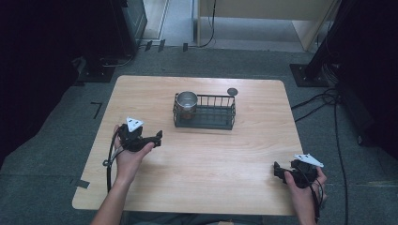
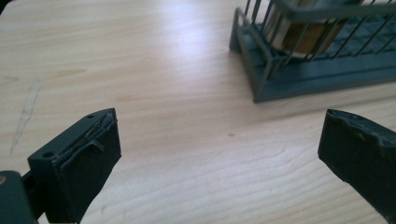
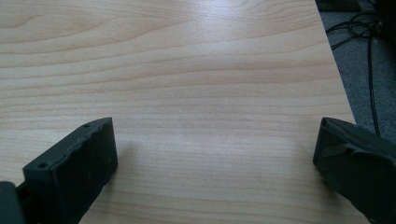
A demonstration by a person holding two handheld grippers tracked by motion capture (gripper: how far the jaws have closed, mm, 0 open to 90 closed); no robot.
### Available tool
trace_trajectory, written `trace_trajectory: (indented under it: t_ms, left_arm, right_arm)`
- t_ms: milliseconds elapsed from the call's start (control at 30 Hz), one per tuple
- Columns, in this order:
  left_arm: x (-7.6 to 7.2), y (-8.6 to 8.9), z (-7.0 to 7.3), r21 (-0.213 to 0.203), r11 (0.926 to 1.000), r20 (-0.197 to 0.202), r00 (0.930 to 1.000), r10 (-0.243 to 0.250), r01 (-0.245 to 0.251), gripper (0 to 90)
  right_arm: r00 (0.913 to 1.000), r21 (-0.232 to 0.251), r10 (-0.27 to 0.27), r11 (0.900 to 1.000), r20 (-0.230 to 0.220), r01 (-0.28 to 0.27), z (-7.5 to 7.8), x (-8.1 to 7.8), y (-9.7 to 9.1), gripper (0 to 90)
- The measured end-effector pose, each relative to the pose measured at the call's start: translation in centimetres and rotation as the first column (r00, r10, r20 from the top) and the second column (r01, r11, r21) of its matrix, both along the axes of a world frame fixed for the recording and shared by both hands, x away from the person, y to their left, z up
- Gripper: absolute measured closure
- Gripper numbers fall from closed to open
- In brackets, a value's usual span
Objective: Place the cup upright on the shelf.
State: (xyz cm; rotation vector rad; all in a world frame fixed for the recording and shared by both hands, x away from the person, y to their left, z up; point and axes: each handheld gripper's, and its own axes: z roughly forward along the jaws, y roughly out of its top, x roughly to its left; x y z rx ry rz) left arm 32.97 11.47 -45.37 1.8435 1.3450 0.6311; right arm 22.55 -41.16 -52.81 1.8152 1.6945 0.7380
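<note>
Approach step, judging by the pose: left gripper (image 1: 157, 138) spread wide, empty, hovering near the rack (image 1: 204, 123) on its front-left side. Metal cup (image 1: 187, 103) upright inside the rack's left end (brownish lower band visible through the bars). Right gripper (image 1: 278, 171) likewise wide open, holding nothing, well apart from the rack over bare worktop (image 1: 211, 159). Next, probably: advance toward the cup, lining up over its rim.

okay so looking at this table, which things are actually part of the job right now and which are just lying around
In the job:
- metal cup, standing in the left end of the wire basket
- left gripper, open, pointing toward the basket
- right gripper, open

Lying about:
- small dark round disc behind the basket
- cables on the floor
</note>
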Motion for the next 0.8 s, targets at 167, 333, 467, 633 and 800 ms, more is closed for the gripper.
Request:
trace_trajectory:
  t_ms: [167, 333, 467, 633, 800]
  left_arm:
    - [-0.7, 1.1, -0.9, -0.001, 0.9998, -0.012, 0.9997, 0.021, -0.021, 0.0]
    - [-1.4, 2.4, -1.6, -0.009, 0.9991, -0.023, 0.9989, 0.041, -0.042, 0.0]
    - [-2.2, 3.4, -2.3, -0.014, 0.9984, -0.034, 0.9979, 0.055, -0.055, 0.0]
    - [-3.0, 4.8, -3.4, -0.016, 0.9967, -0.049, 0.9957, 0.079, -0.079, 0.0]
    - [-3.8, 6.1, -4.4, 0.013, 0.9948, -0.063, 0.9928, 0.102, -0.101, 0.0]
  right_arm:
    - [1.0, 0.0, 0.0, 1.0, 0.0, 0.0, 0.0, 0.0, 0.0, 0.0]
    - [1.0, 0.001, 0.0, 1.0, 0.0, 0.0, 0.0, 0.0, 0.0, 0.0]
    - [1.0, 0.0, 0.0, 1.0, 0.0, 0.0, 0.0, 0.0, 0.0, 0.0]
    - [1.0, 0.0, 0.0, 1.0, 0.0, 0.0, 0.0, 0.0, 0.0, 0.0]
    - [1.0, -0.001, 0.001, 1.0, -0.001, -0.001, 0.0, 0.0, 0.0, 0.0]
